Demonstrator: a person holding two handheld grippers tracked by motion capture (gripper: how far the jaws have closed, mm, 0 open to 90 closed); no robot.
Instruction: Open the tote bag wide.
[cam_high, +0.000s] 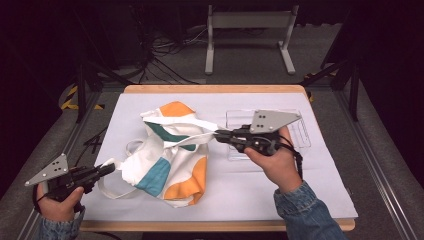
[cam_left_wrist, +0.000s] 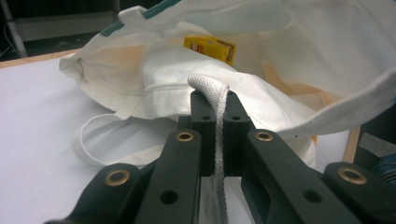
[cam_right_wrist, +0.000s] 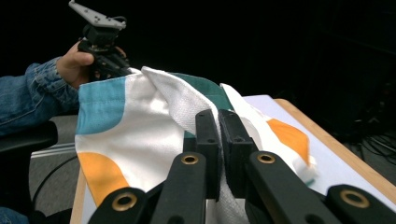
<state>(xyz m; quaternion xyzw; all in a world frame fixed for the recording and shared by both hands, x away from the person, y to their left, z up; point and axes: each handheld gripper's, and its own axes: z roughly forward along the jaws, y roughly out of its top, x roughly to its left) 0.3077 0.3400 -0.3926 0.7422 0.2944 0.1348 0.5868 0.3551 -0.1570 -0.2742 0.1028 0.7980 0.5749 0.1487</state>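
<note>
Tote bag (cam_high: 170, 155), white canvas with orange and teal patches, lying crumpled at mid-table on white sheet (cam_high: 280, 195), mouth turned toward the near-left corner. Long axis running roughly from that corner up toward the far right, i.e. along the line between the two grippers.

Left gripper (cam_high: 107, 169) at near-left table edge, jaws clamped together on a white webbing handle (cam_left_wrist: 215, 116); strap seen pinched flat between the pads in the left gripper view, looping over the tips. Second handle loop (cam_high: 111, 190) slack on the sheet just beside it.

Right gripper (cam_high: 218, 135) over the far-right side of the bag, jaws closed on a fold of white canvas near the rim (cam_right_wrist: 184, 105); fabric raised off the table there, drawn into a taut ridge toward the tips.

Yellow box (cam_left_wrist: 210, 48) visible inside the bag through the open mouth, resting deep on the lower panel, well apart from the left jaws.

Clear plastic tray (cam_high: 300, 131) beyond the right hand (cam_high: 275, 160), not touching the bag.

Key relation: both grips on opposite ends of the bag's opening side, left low and level, right higher. Judged step: spreading or lifting the mouth. Box lying nearer the right grip than the left; either hand would need to release to reach it. Risk judged: box sliding deeper if right end raised further.
</note>
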